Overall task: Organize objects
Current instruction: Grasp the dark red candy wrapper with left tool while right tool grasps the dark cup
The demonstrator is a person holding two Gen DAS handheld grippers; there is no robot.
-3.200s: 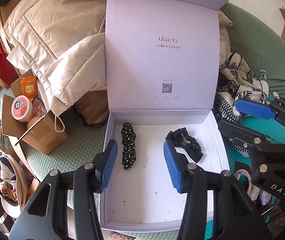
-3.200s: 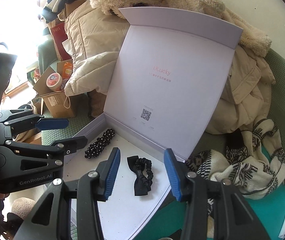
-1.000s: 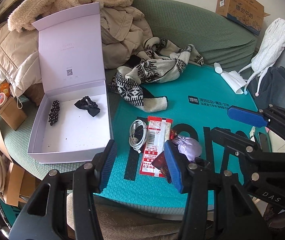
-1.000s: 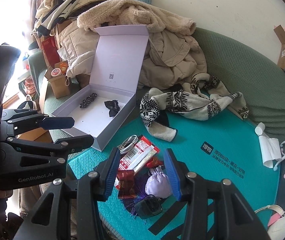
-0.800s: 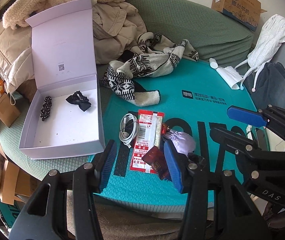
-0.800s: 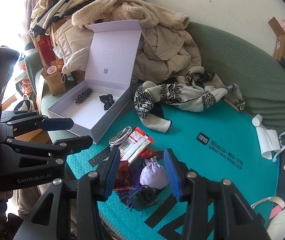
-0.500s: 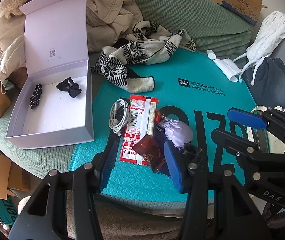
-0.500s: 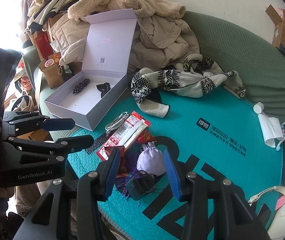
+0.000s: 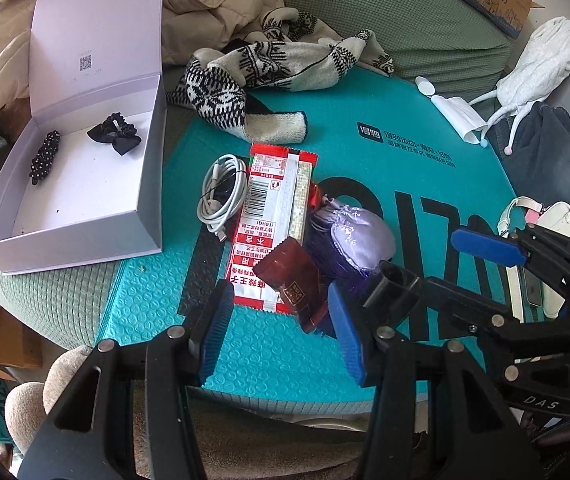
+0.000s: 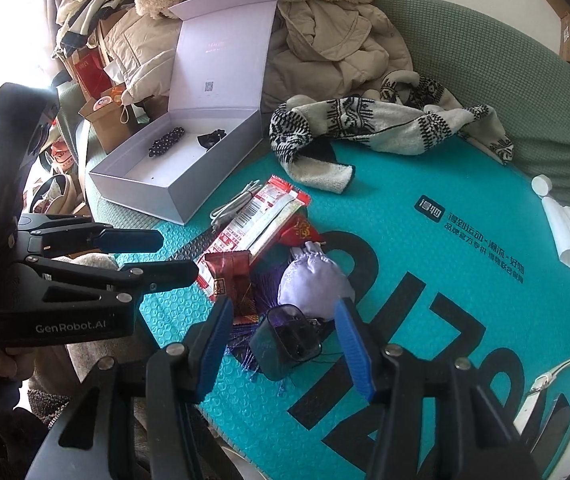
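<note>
Box (image 9: pixel 85 216), lilac cardboard, sat far left on the green cushion, lid propped upright so the tray was clear to drop things in. Two hair pieces already lay in it: dotted scrunchie (image 9: pixel 45 158) and black bow scrunchie (image 9: pixel 115 138), side by side near the hinge, apart from each other. Probably the sorted ones.

Next right, on the teal bubble mailer (image 9: pixel 365 152), the unsorted heap: white cable (image 9: pixel 221 196) coiled just beside the red-and-white packet (image 9: pixel 273 216), which lay flat with barcode up. Dark red sachet (image 9: pixel 291 280) overlapped the packet's near end. Lilac pouch (image 9: pixel 359 236) touched the packet's right edge, sitting on purple fringe. Small dark translucent case (image 10: pixel 285 340) lay just in front of the pouch.

Left gripper (image 9: pixel 281 330) hung over the near end of the packet and sachet, jaws moderately apart, nothing between the pads, touching nothing. Likely lined up there because the sachet is topmost and easiest to lift.

Right gripper (image 10: pixel 285 344) pointed down at the dark case, jaws spreading at this moment, case framed between the fingers but pads not pressing it. Widening makes sense: the case looks broader than a narrow gap.

Judgement: both tools in approach for the next picks, nothing held. Risk: fringe may snag and drag the pouch. Patterned scarf (image 9: pixel 269 76) behind the heap looked like clutter, not a target.
</note>
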